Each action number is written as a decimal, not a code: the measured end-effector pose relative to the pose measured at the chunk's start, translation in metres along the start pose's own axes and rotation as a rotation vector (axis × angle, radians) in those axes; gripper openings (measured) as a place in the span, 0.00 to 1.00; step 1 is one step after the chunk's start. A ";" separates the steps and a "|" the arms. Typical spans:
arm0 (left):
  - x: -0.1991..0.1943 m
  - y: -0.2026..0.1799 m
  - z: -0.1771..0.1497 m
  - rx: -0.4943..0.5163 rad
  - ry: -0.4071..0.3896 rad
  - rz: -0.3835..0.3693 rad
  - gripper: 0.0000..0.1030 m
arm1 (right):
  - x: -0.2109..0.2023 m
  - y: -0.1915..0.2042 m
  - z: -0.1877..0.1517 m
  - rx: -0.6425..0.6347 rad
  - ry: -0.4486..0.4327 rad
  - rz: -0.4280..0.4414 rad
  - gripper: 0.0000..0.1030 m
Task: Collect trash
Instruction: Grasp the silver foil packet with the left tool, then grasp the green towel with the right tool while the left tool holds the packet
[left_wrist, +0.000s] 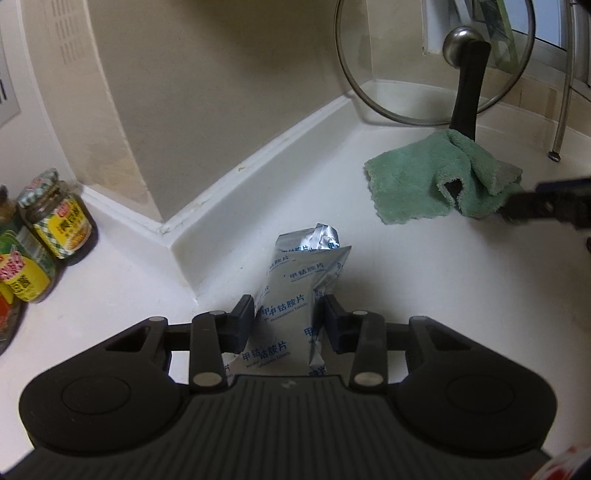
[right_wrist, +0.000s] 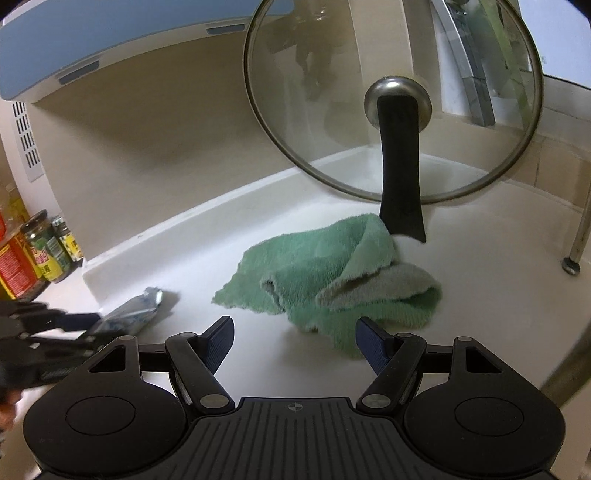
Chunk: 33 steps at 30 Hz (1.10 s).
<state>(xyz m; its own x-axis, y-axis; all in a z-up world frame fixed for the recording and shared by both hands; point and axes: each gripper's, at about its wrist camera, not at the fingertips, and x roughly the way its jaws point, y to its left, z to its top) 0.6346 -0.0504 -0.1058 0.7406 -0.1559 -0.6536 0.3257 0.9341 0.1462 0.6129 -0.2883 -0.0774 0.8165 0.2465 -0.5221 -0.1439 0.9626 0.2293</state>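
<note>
A silver foil tablet packet (left_wrist: 295, 288) with blue print lies on the white counter (left_wrist: 424, 295) beside a wall corner. My left gripper (left_wrist: 288, 314) has a pad against each side of it, shut on the packet. The right wrist view shows the same packet (right_wrist: 133, 310) at lower left, with the left gripper (right_wrist: 79, 328) on it. My right gripper (right_wrist: 295, 328) stands open over the counter (right_wrist: 498, 314), just short of a crumpled green cloth (right_wrist: 332, 273), nothing between its fingers. Its tip (left_wrist: 546, 206) shows at the right edge of the left wrist view, by the cloth (left_wrist: 424, 184).
A glass pan lid (right_wrist: 391, 99) with a black handle leans upright against the back wall behind the cloth. Jars and tins (left_wrist: 55, 218) stand at the far left. A metal rack leg (right_wrist: 572, 262) rests on the counter at right.
</note>
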 end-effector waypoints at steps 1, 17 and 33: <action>-0.005 0.000 -0.002 0.001 -0.011 0.004 0.36 | 0.003 0.000 0.002 -0.007 -0.004 -0.010 0.71; -0.081 0.065 -0.043 -0.206 -0.057 0.191 0.36 | 0.063 -0.016 0.028 0.020 -0.025 -0.141 0.81; -0.117 0.098 -0.071 -0.325 -0.039 0.291 0.36 | 0.077 -0.009 0.024 -0.065 0.024 -0.096 0.16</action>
<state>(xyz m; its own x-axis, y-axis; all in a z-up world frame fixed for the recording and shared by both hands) 0.5385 0.0820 -0.0680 0.7976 0.1231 -0.5905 -0.0977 0.9924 0.0749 0.6905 -0.2812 -0.0999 0.8147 0.1551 -0.5588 -0.1029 0.9870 0.1238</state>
